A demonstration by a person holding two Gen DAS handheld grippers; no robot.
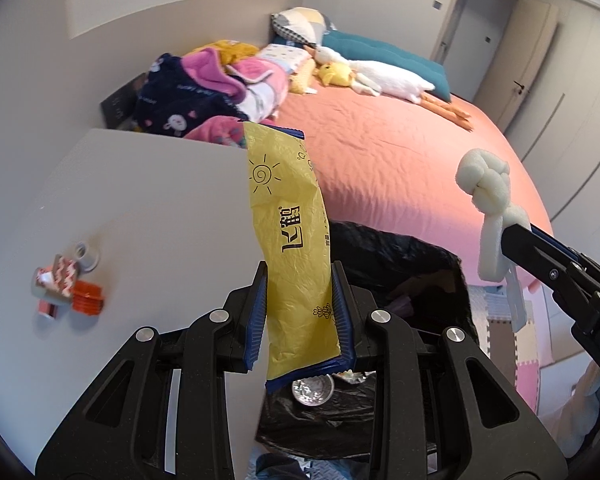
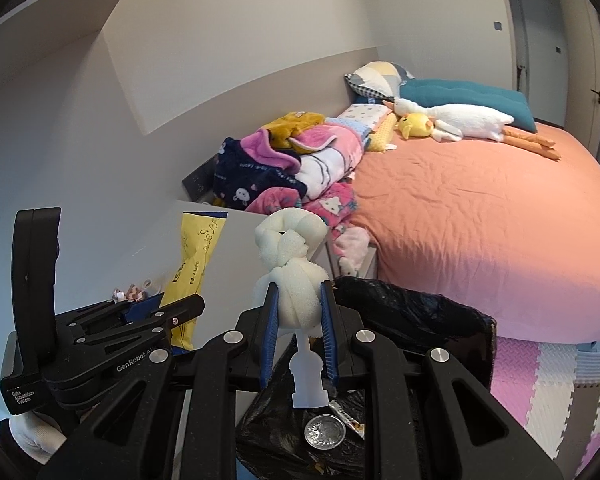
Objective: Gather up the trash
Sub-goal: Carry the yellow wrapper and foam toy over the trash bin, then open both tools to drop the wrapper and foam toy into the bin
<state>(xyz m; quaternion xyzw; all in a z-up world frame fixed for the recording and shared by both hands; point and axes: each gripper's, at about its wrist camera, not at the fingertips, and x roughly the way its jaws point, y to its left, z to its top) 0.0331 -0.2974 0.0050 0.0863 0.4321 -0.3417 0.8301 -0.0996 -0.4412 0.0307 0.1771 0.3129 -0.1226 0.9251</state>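
Observation:
My left gripper [image 1: 300, 312] is shut on a long yellow wrapper [image 1: 291, 240] and holds it upright over the open black trash bag [image 1: 400, 256]. My right gripper [image 2: 297, 320] is shut on a knotted white foam piece [image 2: 289, 248] with a white plastic tag hanging from it, above the same bag [image 2: 420, 316]. The foam also shows at the right of the left wrist view [image 1: 486, 188]; the wrapper shows at the left of the right wrist view [image 2: 195, 248]. A silver foil cup [image 2: 324, 431] lies inside the bag. Small scraps [image 1: 65, 286] lie on the white table [image 1: 139, 200].
A bed with an orange sheet [image 1: 400, 152] stands behind the bag, with heaped blankets [image 1: 203, 92] and plush toys [image 1: 372, 76] on it. Foam floor mats [image 2: 540, 372] lie to the right. Doors [image 1: 484, 28] are at the far right.

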